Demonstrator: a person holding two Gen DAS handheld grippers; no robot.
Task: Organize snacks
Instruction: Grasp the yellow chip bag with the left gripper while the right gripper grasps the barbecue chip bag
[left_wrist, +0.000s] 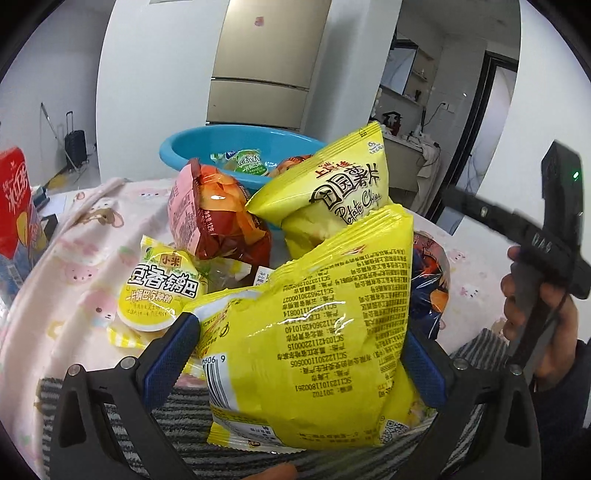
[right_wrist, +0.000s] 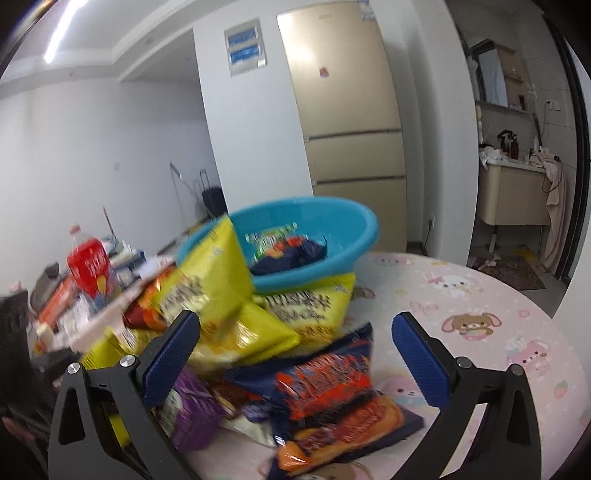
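- Left wrist view: the left tool (left_wrist: 295, 354) pinches a glossy yellow crisp bag (left_wrist: 317, 332) between its blue ribbed pads, the bag's printed back and barcode facing the camera, its crinkled foil puffed and raised above the pile.
- Behind it leans a second yellow bag (left_wrist: 332, 192) lettered "Potato Chips", touching a shiny red and orange packet (left_wrist: 218, 218) on its left.
- A small round yellow rice-cracker pack (left_wrist: 159, 291) with a crimped edge lies flat just left of the held bag.
- A dark blue packet (left_wrist: 432, 280) peeks out at the held bag's right edge.
- Farther back a smooth turquoise plastic basin (left_wrist: 192, 147) stands on the table (left_wrist: 74, 258), with a few packets inside.
- The table carries a soft pink cloth printed with cartoon animals; a grey striped mat (left_wrist: 184, 417) lies at its near edge.
- A person's hand (left_wrist: 535, 321) holds the right tool's dark handle at the right side.
- Right wrist view: the right tool (right_wrist: 295, 339) stands spread wide with nothing between its fingers, above a dark blue and orange packet (right_wrist: 332, 391) lying flat on the cloth.
- A purple packet (right_wrist: 192, 410) lies beside the left finger.
- A red-labelled drink bottle (right_wrist: 90, 269) stands at the far left; the picture is blurred there.
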